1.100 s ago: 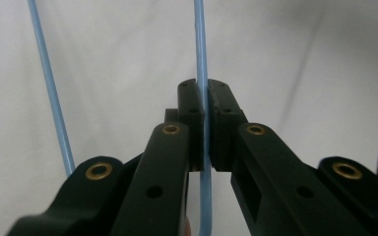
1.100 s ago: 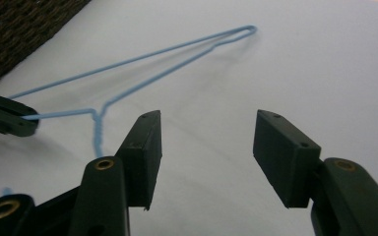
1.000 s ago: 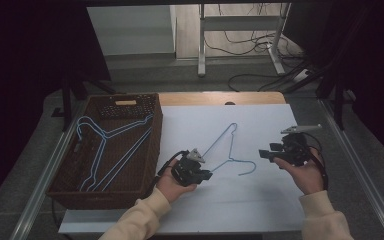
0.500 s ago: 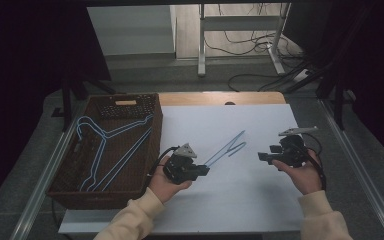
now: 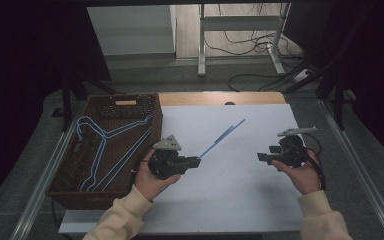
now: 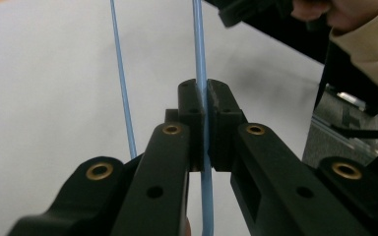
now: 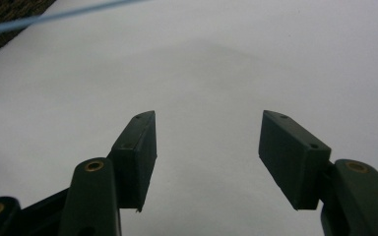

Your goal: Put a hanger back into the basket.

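One blue wire hanger point(image 5: 222, 137) lifted off white table point(image 5: 240, 200) since flat rest, clamped in left gripper point(image 5: 192, 161); right gripper point(image 5: 262, 157) agape, empty, jaws just widened; transfer toward wicker basket point(image 5: 60, 182) likely next.

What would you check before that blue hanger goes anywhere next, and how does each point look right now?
1. Left tongs clamped on the blue hanger: ok, pads pinch the wire.
2. Hanger lifted off the white sheet: ok, it slants up above it.
3. Right tongs free: ok, open, nothing between them; they have just been opening.
4. Room in the wicker basket: ok, the hangers in it lie flat.
5. Hook end free of snags: cannot tell, the hanger shows edge-on.
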### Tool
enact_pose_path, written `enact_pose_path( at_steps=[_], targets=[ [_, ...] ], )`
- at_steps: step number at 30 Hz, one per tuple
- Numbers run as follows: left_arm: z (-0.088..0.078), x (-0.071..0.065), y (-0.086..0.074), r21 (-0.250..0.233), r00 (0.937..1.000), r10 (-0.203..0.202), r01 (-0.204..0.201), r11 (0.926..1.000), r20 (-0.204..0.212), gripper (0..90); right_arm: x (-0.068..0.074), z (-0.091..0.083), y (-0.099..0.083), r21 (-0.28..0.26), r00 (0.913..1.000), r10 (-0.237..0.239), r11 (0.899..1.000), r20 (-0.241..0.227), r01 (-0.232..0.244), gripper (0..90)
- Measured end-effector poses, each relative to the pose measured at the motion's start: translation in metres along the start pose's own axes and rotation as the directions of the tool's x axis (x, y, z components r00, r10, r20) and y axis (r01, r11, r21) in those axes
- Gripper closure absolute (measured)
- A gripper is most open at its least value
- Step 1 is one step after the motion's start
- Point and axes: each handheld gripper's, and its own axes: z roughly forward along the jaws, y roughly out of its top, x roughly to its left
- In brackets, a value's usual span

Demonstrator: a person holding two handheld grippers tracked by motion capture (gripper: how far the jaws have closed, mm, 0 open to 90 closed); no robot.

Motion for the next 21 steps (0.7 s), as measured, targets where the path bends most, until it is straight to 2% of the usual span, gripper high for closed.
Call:
enact_pose_path(
  at_steps=[2,6,12,15,21],
  targets=[
    [-0.007,0.001,0.000,-0.013,1.0000,0.007,-0.007,0.9999,-0.001,86.4,0.000,0.000,0.000,0.002,1.0000,0.000,1.000,0.000,0.000,39.6],
    [-0.025,0.007,0.000,-0.049,0.9999,-0.011,0.011,0.9987,0.009,86.4,0.001,0.001,0.000,0.007,1.0000,-0.003,1.000,-0.001,0.003,39.5],
    [-0.042,0.014,-0.002,-0.085,0.9988,-0.028,0.032,0.9959,0.039,86.4,0.001,0.002,0.000,0.009,1.0000,-0.005,1.000,0.000,0.005,39.5],
    [-0.048,0.016,-0.003,-0.093,0.9987,-0.035,0.039,0.9949,0.037,86.5,0.001,0.002,0.000,0.009,1.0000,-0.003,1.000,0.001,0.003,39.5],
    [-0.070,0.024,-0.002,-0.140,0.9981,-0.052,0.057,0.9885,0.033,86.4,0.001,0.003,-0.001,0.015,1.0000,-0.005,1.000,0.002,0.005,39.5]
  ],
)
